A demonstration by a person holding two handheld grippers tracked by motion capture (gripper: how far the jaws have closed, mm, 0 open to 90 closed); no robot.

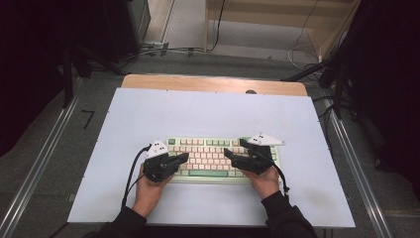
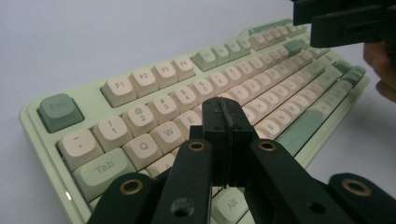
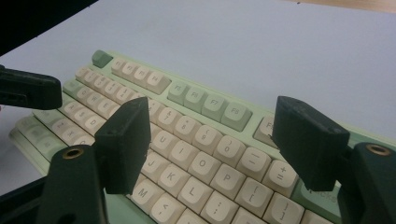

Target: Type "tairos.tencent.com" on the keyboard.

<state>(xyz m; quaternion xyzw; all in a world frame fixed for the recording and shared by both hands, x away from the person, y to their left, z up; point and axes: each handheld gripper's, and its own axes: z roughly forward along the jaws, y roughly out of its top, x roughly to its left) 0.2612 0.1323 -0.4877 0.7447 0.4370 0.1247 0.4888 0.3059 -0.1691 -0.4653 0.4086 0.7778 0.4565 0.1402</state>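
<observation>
Black tongs (image 1: 183, 157) with brass rivets, grey three-cornered plates, black cables, dark sleeves

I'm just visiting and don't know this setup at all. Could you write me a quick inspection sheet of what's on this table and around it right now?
Surface: white sheet over a wooden table, its far edge bare.
Job's things: green and cream keyboard, lying flat near the person's side.
Clutter: nothing seen on the sheet.
Tongs: left tongs shut, nothing between the jaws, over the keyboard's left keys; right tongs open, jaws wide apart above the right keys, nothing between them.
Cables: a black cable trails from the left tongs; another from the right.
Surroundings: grey floor, metal rails along both sides, loose wires beyond the table.
</observation>
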